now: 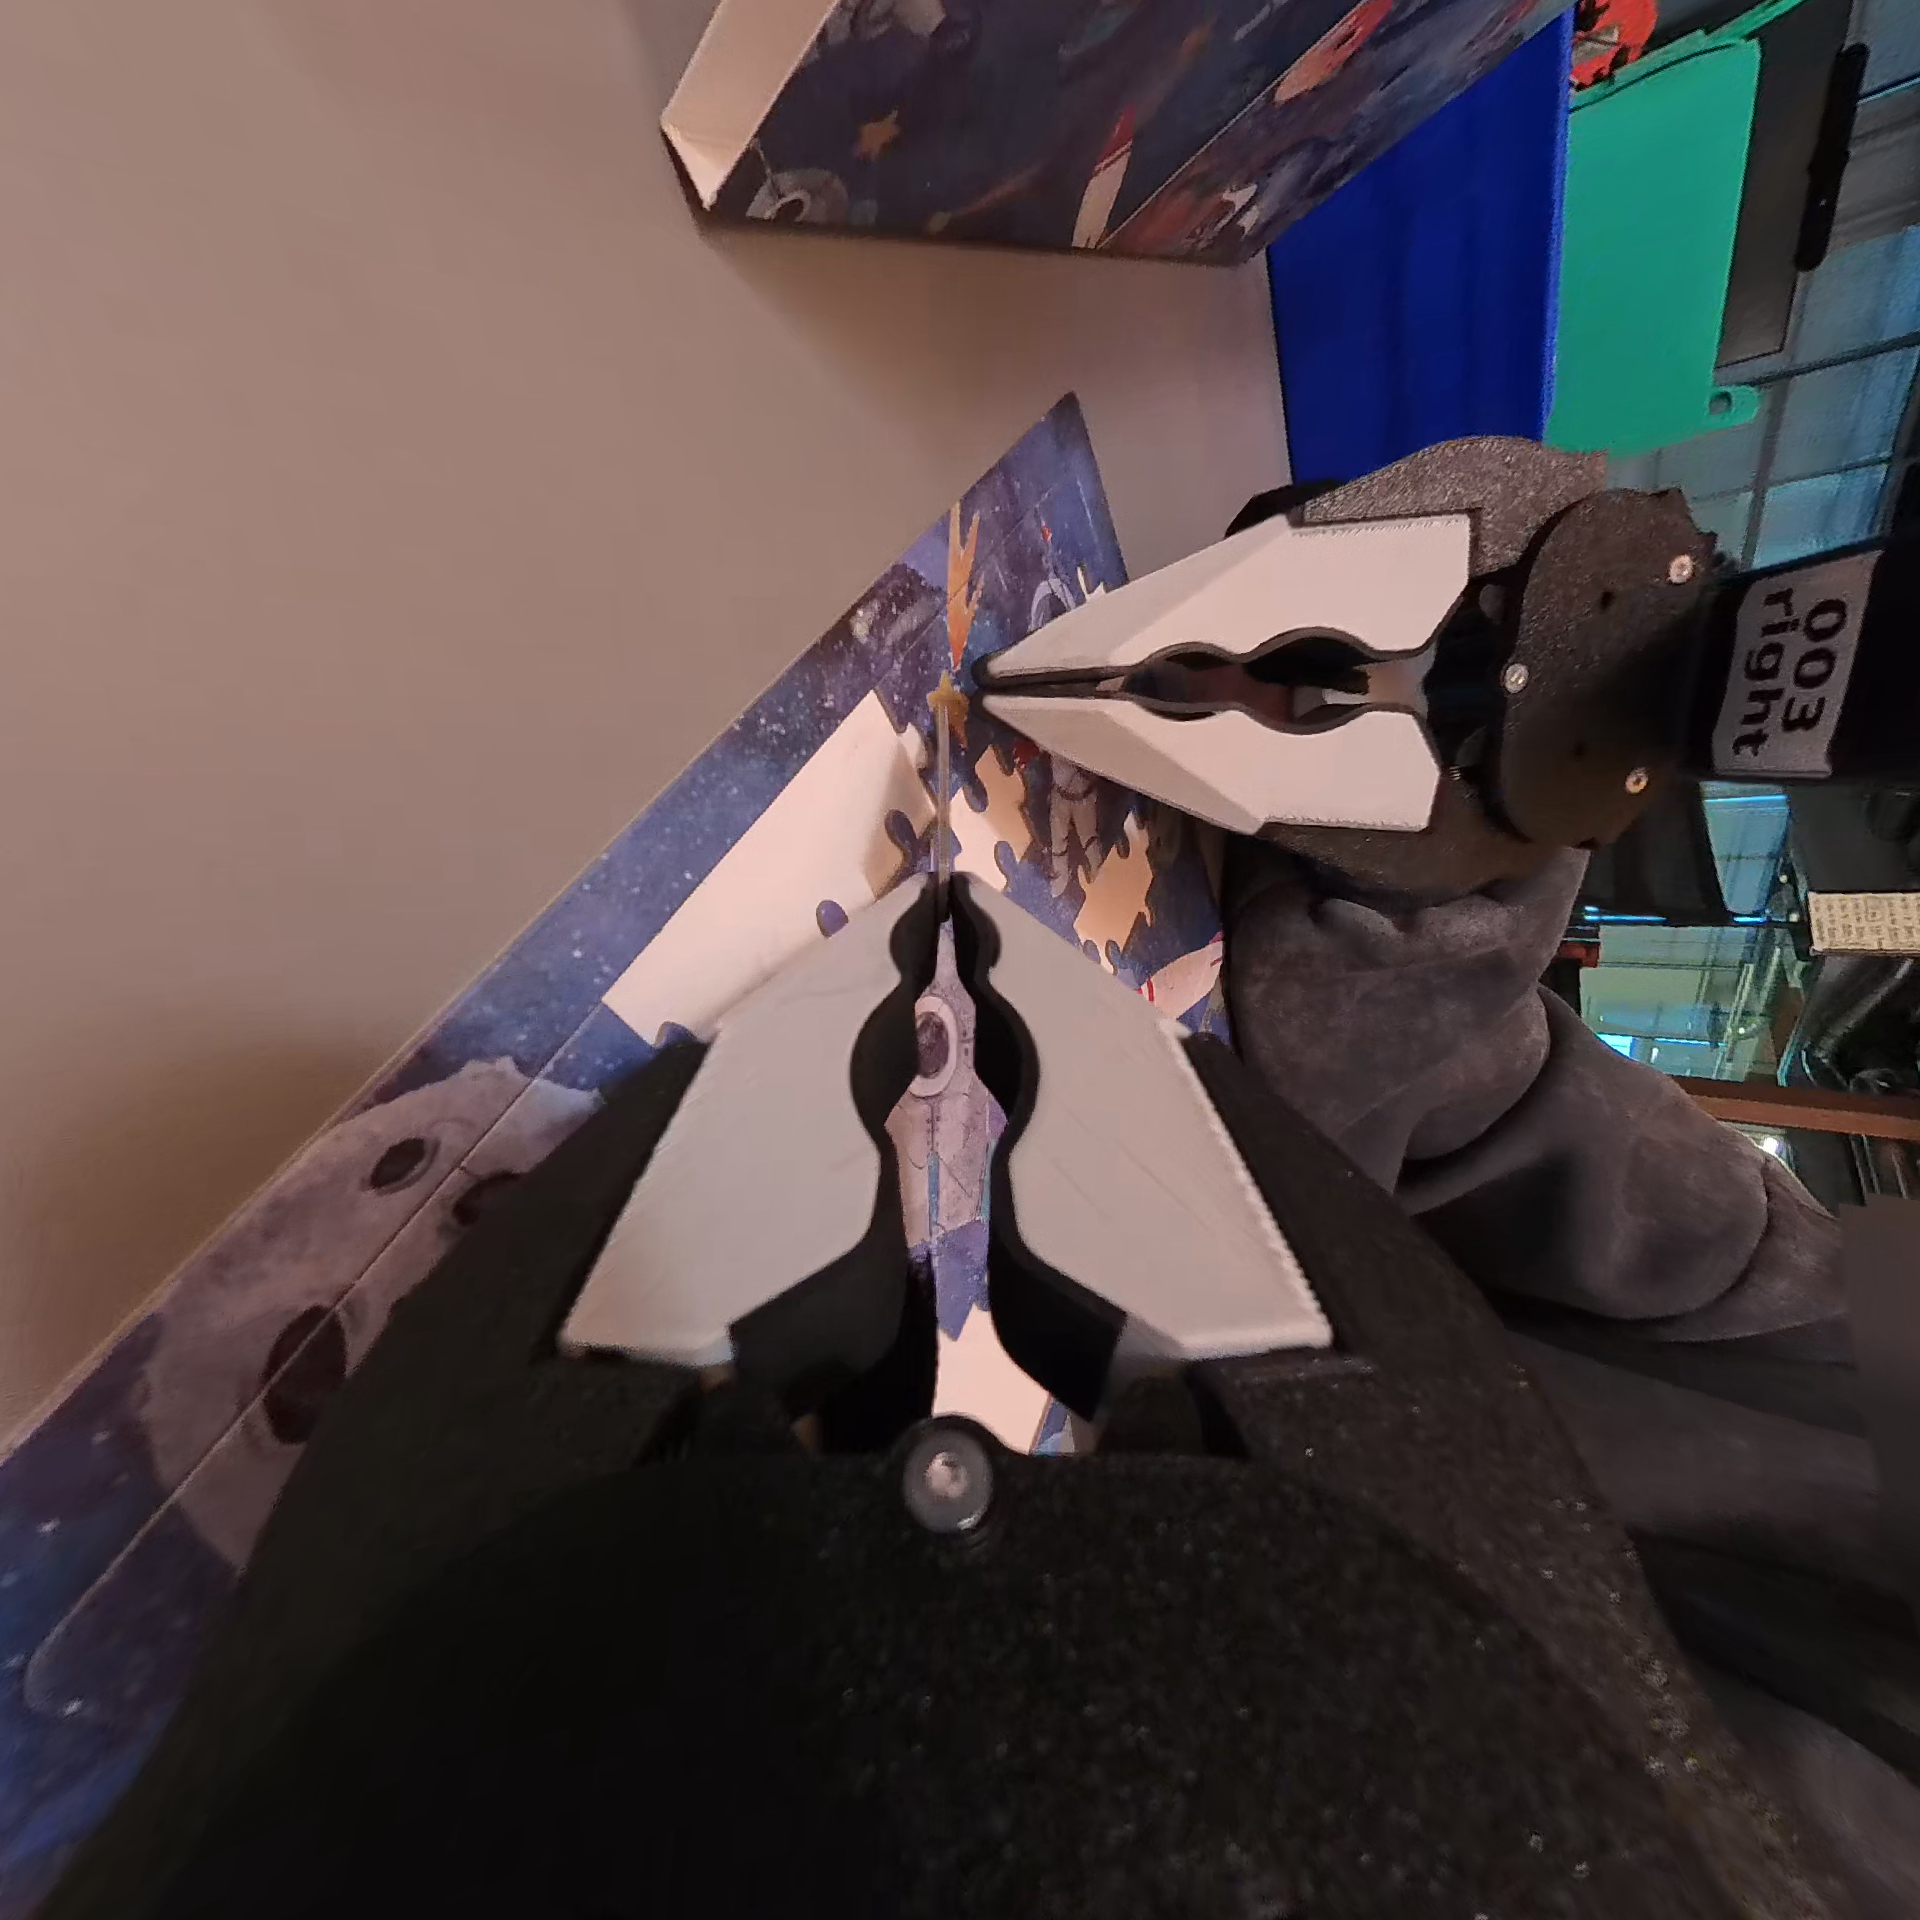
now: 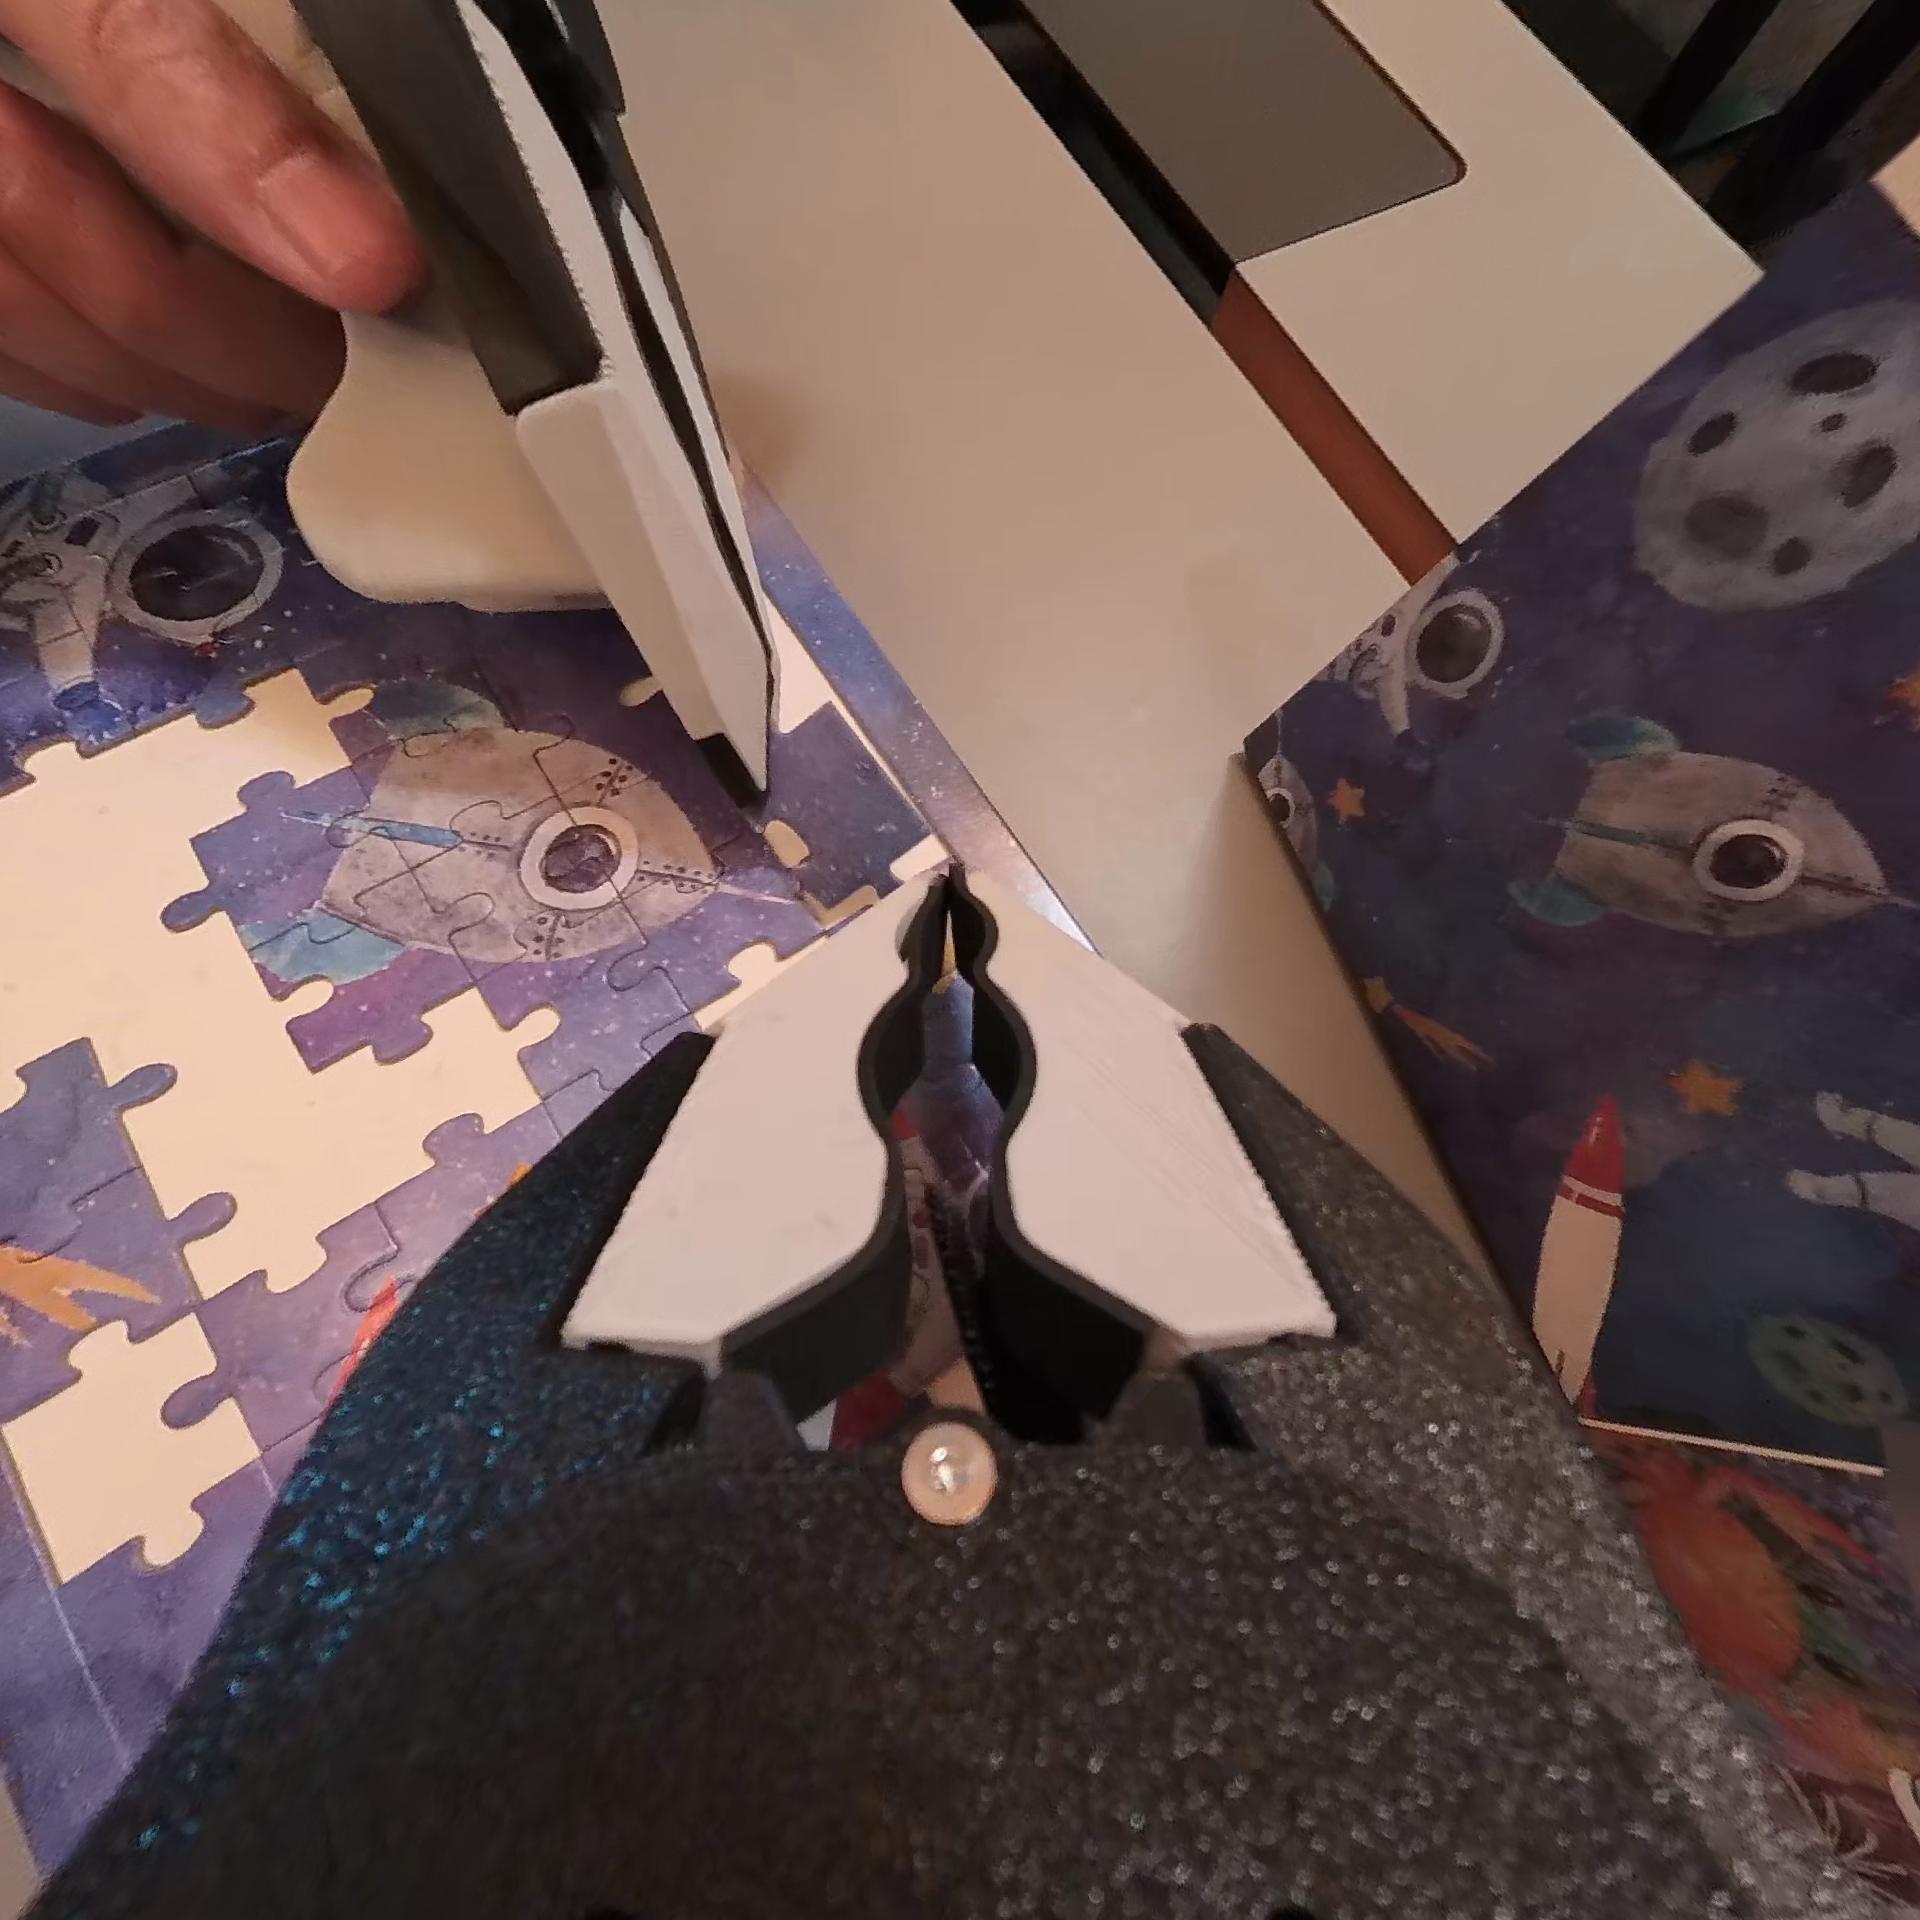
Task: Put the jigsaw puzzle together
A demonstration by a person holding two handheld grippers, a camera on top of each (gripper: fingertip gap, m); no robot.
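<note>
The puzzle piece (image 1: 943,769) was held edge-on between both grippers, a thin card seen almost as a line, its long axis running from the left gripper's tips toward the right gripper's tips. It hung just above the half-built space jigsaw (image 2: 488,862), near that jigsaw's far border, where cream gaps in the tray (image 2: 125,831) still showed beside the assembled grey spaceship. The left gripper (image 1: 943,888) had its jaws closed down to a sliver on the piece's near edge; the right gripper (image 2: 951,894) likewise stood pinched nearly shut, a bit of yellow and blue card visible between its tips. Both tips sat about equally near the jigsaw, so neither hand had the clear advantage. Judging from this, the piece needed turning flat before it could drop into a gap. Beyond the jigsaw lay the printed box lid (image 2: 1683,935) and the pale tabletop (image 1: 364,468).
</note>
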